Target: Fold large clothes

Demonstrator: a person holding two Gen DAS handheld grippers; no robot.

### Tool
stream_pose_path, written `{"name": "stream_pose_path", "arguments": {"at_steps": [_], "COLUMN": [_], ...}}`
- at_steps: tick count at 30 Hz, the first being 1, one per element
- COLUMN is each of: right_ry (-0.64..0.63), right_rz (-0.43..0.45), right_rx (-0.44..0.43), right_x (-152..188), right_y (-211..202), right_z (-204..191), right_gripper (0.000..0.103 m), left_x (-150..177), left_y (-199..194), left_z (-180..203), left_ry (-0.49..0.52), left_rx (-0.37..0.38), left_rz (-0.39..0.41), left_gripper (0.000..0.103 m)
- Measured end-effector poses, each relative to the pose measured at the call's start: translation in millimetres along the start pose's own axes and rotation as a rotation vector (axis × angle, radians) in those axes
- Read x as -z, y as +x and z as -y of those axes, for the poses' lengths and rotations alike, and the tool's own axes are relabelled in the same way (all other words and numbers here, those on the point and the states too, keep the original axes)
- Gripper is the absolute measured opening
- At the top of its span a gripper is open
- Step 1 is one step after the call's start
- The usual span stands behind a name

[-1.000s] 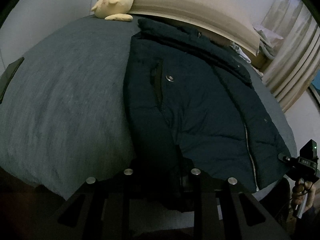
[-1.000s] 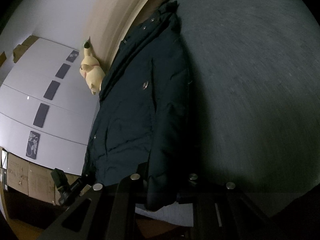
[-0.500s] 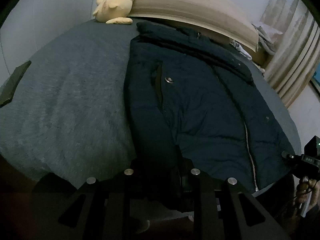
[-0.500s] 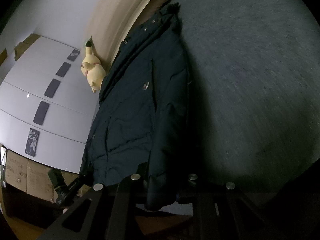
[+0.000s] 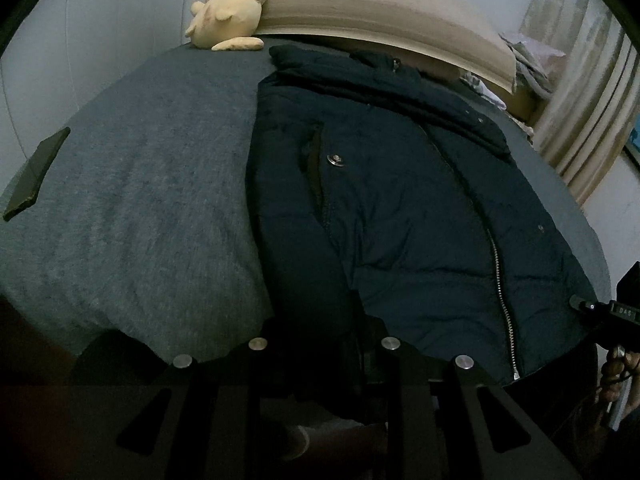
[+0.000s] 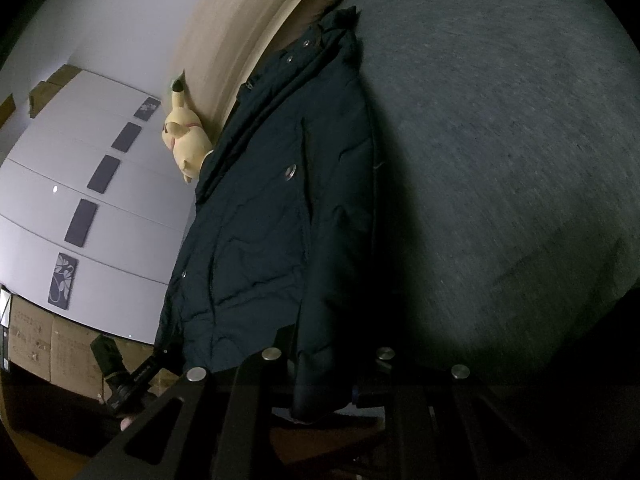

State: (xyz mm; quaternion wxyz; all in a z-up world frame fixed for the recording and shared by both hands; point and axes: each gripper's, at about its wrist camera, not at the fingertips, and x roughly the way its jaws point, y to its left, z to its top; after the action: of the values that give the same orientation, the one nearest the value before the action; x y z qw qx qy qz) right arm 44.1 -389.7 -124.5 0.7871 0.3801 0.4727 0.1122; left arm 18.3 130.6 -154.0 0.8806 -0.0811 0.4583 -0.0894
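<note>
Nearest, the left gripper (image 5: 324, 344) and the right gripper (image 6: 326, 354) each pinch the hem of the dark jacket (image 5: 400, 200). The jacket lies flat on the grey bed (image 5: 140, 200), collar towards the headboard (image 5: 380, 12), beside a yellow plush toy (image 5: 232, 4).

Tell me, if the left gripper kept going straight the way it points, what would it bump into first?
Probably nothing new: the left gripper is already shut on the hem of the dark jacket. Pushing straight on would just press further into that jacket, lying on the gray bed cover.
</note>
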Motion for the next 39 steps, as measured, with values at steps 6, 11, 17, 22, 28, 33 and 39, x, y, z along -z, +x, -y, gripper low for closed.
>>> {"name": "stream_pose_path", "arguments": {"at_steps": [6, 11, 17, 22, 28, 33, 39], "right_ry": [-0.006, -0.016, -0.025, -0.034, -0.048, -0.063, -0.079], "right_rz": [-0.003, -0.007, -0.011, -0.016, -0.019, -0.026, -0.035], "right_rx": [-0.004, -0.006, -0.007, -0.005, -0.008, -0.011, -0.011], "right_x": [-1.3, -2.4, -4.4, -6.4, -7.0, -7.3, -5.9], "right_y": [-1.8, -4.0, -7.2, -9.8, -13.7, -18.0, -23.5], "right_z": [3.7, 6.1, 8.2, 9.6, 9.0, 10.6, 12.2], "right_gripper": [0.015, 0.015, 0.015, 0.015, 0.015, 0.015, 0.014], "left_x": [3.6, 5.6, 10.4, 13.5, 17.2, 22.4, 27.8], "left_y": [-2.0, -3.9, -7.9, -11.4, -15.1, -21.9, -32.6], "left_z": [-0.4, -3.3, -3.9, -4.3, -5.0, -6.2, -6.0], "left_ry": [0.012, 0.020, 0.028, 0.032, 0.035, 0.036, 0.036], "left_rx": [-0.002, 0.003, 0.006, 0.013, 0.015, 0.020, 0.030], "left_rz": [0.000, 0.001, 0.004, 0.008, 0.010, 0.017, 0.035], "left_gripper": [0.022, 0.022, 0.022, 0.022, 0.022, 0.022, 0.022]}}
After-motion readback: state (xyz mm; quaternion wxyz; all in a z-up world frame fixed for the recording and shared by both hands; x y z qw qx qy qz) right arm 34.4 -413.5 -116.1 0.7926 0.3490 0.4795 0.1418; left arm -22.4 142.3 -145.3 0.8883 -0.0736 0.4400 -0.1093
